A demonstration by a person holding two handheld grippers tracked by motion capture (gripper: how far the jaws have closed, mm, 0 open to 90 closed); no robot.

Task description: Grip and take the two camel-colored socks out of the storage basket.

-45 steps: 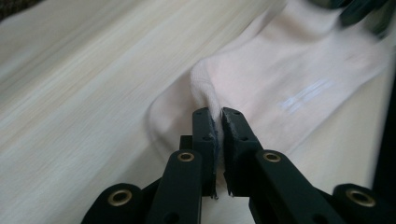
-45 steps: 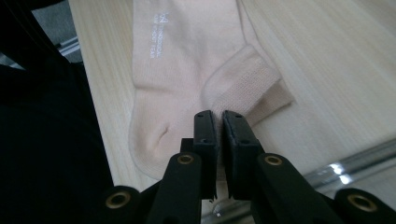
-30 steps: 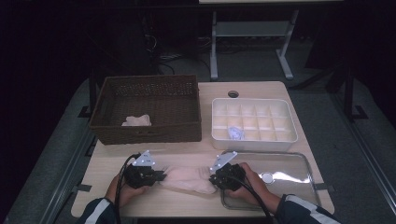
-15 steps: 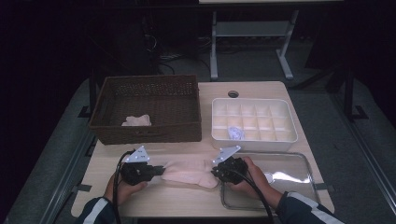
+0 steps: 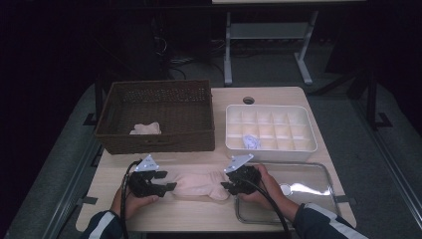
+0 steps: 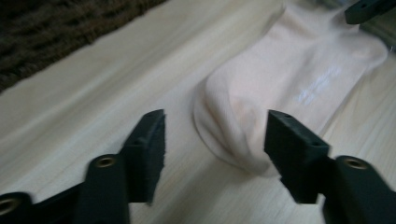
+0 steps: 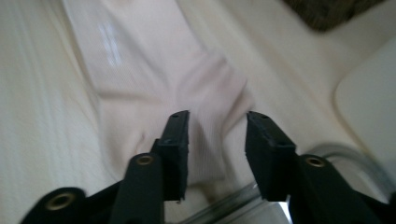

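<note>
A pale sock (image 5: 199, 185) is laid flat on the table (image 5: 278, 97), between the left gripper (image 5: 166, 186) and the right gripper (image 5: 225, 186). Both sets of jaws have just been opened at its ends.

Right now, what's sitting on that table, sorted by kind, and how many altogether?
Pale pink socks: 2 (one flat between the grippers, one in the basket)
Brown wicker basket: 1
White compartment box: 1
Crumpled white item in the box: 1
Metal tray: 1
Total: 6
</note>
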